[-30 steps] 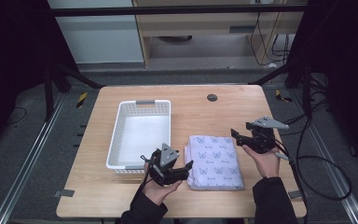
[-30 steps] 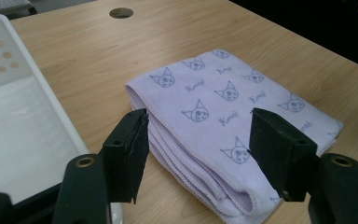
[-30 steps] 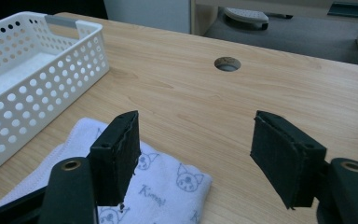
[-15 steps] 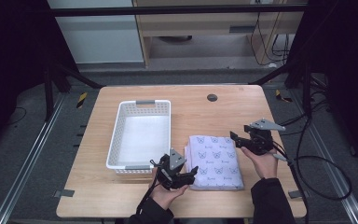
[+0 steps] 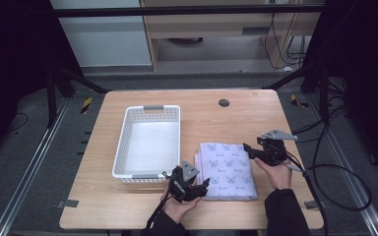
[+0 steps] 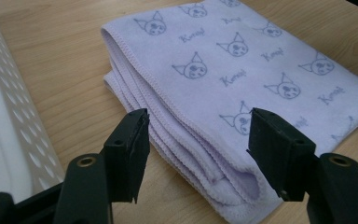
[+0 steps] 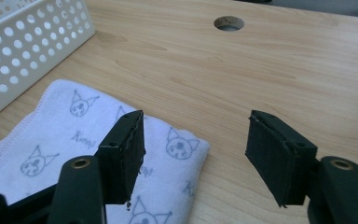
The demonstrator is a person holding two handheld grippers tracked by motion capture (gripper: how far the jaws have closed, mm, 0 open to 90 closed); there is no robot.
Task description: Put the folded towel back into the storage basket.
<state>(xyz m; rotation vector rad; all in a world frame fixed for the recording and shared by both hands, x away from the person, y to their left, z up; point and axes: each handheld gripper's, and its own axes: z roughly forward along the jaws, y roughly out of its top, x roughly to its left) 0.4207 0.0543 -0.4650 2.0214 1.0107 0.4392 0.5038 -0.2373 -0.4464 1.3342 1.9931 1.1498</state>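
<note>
Left gripper (image 6: 196, 154) open astride towel (image 5: 229, 169) corner, gripping nothing. Right gripper (image 7: 196, 158) open, jaws just closing, empty. Risk: pinching top layers only, fold unravels.

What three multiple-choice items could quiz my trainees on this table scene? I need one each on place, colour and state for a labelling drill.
1. Where does the folded towel lie?
A. Inside the basket
B. On the table, right of the basket
C. On the floor

2. What colour is the towel?
A. Pale lilac with cat faces
B. Plain red
C. Green striped

3. How do the left gripper jaws stand?
A. Clamped on the basket rim
B. Shut with nothing between
C. Open, astride the towel's folded corner

Answers: 1 B, the high view shows it beside the basket on wood. 2 A, the print is plain in both gripper views. 3 C, the pads stand clear of the cloth.
</note>
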